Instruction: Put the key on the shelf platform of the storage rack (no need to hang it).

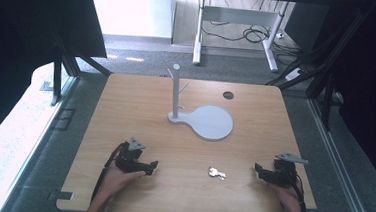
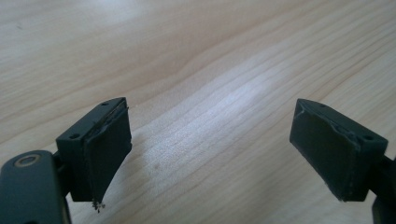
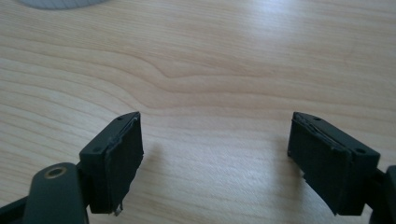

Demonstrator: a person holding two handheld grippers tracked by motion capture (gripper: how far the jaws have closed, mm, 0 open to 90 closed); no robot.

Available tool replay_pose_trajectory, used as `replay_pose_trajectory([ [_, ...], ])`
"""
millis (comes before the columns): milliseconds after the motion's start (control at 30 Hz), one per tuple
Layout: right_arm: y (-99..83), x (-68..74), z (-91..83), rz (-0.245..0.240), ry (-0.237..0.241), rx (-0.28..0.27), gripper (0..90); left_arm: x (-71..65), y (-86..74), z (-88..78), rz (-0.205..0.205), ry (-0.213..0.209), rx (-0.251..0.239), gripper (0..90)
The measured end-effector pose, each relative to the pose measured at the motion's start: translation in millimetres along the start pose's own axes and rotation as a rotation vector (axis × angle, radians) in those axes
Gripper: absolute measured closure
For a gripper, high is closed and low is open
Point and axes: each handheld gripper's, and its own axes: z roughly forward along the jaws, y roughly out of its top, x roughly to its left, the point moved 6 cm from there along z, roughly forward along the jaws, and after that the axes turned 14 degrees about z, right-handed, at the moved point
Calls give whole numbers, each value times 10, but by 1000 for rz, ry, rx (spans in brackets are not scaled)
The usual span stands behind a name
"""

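A small silvery set of keys [image 1: 217,173] lies on the wooden table [image 1: 141,102] near its front edge, between my two hands. Behind it stands a grey stand [image 1: 176,92] with a post, short pegs and a round flat base [image 1: 211,121]. My left gripper [image 1: 151,167] rests low at the front left, pointing right, and its jaws stand wide apart over bare wood [image 2: 210,140]. At the front right my right gripper [image 1: 257,170] points left toward the keys, open as well, with only table between the pads [image 3: 215,149].
A round cable hole [image 1: 228,95] sits in the table's far right part. Beyond the table are a grey floor, a white desk frame [image 1: 199,31] and loose cables. Dark frame struts flank both sides. An edge of the grey base [image 3: 60,3] shows in the right gripper view.
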Motion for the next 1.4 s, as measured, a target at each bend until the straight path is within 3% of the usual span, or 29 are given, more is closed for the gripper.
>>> replay_pose_trajectory([
  [100, 64, 74, -7, -55, 0, 4, 206, 30, 2, -83, -5, 8, -29, 136],
  [200, 132, 92, -7, -48, 7, 3, 220, 86, 24, -100, 31, 53, -2, 137],
  [333, 130, 115, -4, -79, 5, 20, 233, 133, 24, -166, 2, 65, -18, 144],
  [467, 8, 122, -56, -64, 55, 22, 261, 120, -16, -254, -21, 62, -24, 161],
  [600, 5, 135, -102, -57, 70, 27, 235, 95, 26, -365, -7, 80, -25, 164],
  [667, 34, 144, -154, -43, 80, 18, 221, 70, 98, -458, -26, 81, -45, 166],
  [700, 54, 147, -205, -42, 91, 9, 221, 47, 216, -531, -18, 87, -75, 168],
  [800, 72, 134, -267, -34, 89, -3, 225, -10, 332, -528, 4, 78, -101, 174],
  [900, 64, 148, -293, -36, 87, -6, 225, -77, 296, -468, 22, 62, -90, 175],
  [967, 68, 200, -294, -71, 87, 0, 225, -146, 170, -413, -3, 48, -89, 177],
  [1067, 75, 236, -302, -93, 92, 3, 217, -166, 147, -390, 31, 52, -54, 186],
  [1100, 78, 253, -314, -105, 96, 5, 228, -164, 172, -413, 20, 54, -66, 185],
  [1133, 89, 280, -350, -124, 106, 2, 245, -160, 231, -439, 7, 26, -92, 197],
  [1200, 103, 315, -377, -134, 129, 0, 259, -155, 262, -440, 23, 33, -73, 195],
  [1233, 113, 335, -380, -144, 136, 0, 266, -138, 329, -481, 82, 78, -39, 190],
  [1267, 113, 335, -380, -144, 136, 0, 266, -138, 329, -481, 82, 78, -39, 187],
  [1333, 125, 386, -386, -161, 141, 8, 281, -103, 425, -553, 47, 59, -99, 188],
  [1400, 136, 473, -401, -179, 153, 19, 300, -76, 450, -559, 50, 65, -95, 192],
])
